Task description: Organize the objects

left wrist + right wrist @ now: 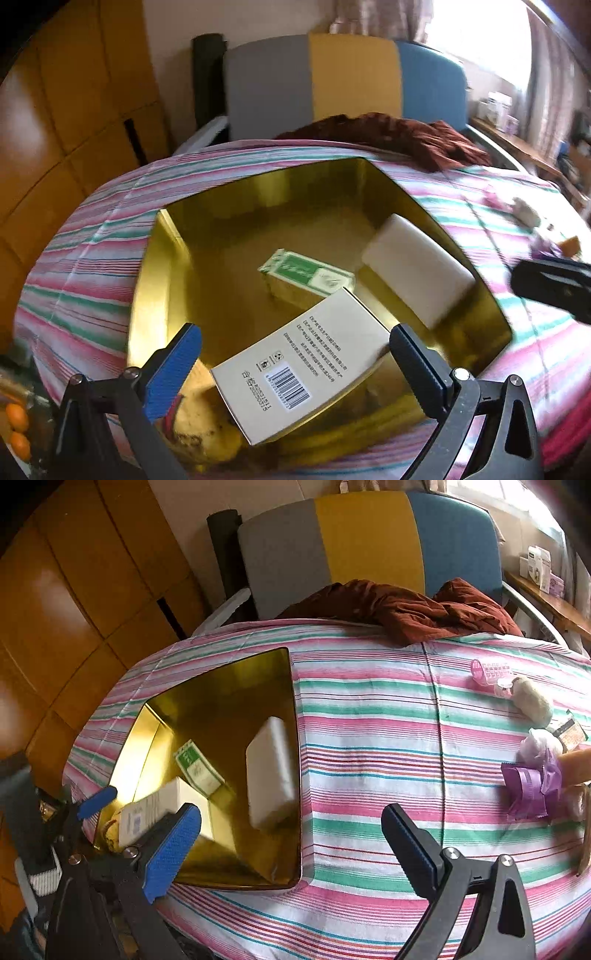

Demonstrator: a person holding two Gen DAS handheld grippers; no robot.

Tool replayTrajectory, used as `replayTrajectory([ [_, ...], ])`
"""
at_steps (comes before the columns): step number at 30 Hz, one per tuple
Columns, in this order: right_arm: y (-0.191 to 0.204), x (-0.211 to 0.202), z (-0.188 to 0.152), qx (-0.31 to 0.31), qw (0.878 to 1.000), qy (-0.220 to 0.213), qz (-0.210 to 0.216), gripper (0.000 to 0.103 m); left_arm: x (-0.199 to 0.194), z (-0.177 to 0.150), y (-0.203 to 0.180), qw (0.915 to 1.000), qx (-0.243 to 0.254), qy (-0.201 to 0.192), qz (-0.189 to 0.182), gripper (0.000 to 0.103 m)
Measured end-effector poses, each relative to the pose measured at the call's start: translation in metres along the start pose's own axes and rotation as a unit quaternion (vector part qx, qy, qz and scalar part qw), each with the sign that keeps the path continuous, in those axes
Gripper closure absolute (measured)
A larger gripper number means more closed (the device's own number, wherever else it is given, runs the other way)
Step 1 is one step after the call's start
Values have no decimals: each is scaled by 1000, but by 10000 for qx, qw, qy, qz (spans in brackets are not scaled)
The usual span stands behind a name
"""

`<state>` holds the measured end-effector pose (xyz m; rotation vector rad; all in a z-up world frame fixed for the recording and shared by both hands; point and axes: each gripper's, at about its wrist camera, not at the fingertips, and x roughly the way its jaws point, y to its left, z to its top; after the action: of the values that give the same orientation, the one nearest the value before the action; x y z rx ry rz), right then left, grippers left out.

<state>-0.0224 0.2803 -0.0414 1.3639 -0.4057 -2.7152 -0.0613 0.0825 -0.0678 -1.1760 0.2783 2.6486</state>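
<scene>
A gold tin [159,266] sits open on the striped cloth [369,738] covering the worktop, and both tools are close to it. The left gripper [295,354] hangs over the tin's near edge with its fingers spread wide. Between them lies a pale carton [295,373] with a barcode and printed text on its upper face, tilted, its far corner over the tin's floor and its near end above a banana [207,432] with brown spots. Neither finger clearly presses the carton; the right one sits right at its edge and I cannot tell if it touches.

Inside the tin, a small green-and-white box [306,277] lies flat near the middle. A white block [417,269] leans against the right wall.

The right gripper [291,834] hovers lower right of the tin over the cloth, fingers also wide apart and holding nothing.

Off to the right on the cloth are a pink hair roller [491,672], a beige fuzzy lump [533,701] and a purple ribbon bow [532,790]. At the far end lies a crumpled rust-brown cloth [406,613], before a grey, yellow and blue chair back [369,539].
</scene>
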Motion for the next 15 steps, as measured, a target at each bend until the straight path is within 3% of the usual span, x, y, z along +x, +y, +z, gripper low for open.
replayTrajectory([
  [3, 1, 3, -1, -17, 10000, 42, 5, 3, 7, 1, 18, 9994, -262, 65, 237, 1],
  [5, 3, 4, -1, -38, 10000, 67, 2, 3, 19, 0, 29, 9978, -298, 327, 503, 7],
  [8, 5, 4, -1, -73, 10000, 64, 2, 3, 31, -8, 49, 9943, -665, 686, 476, 16],
  [15, 9, 4, -3, -136, 9999, 39, 45, 3, 3, -1, 59, 9953, -915, 169, 271, 15],
])
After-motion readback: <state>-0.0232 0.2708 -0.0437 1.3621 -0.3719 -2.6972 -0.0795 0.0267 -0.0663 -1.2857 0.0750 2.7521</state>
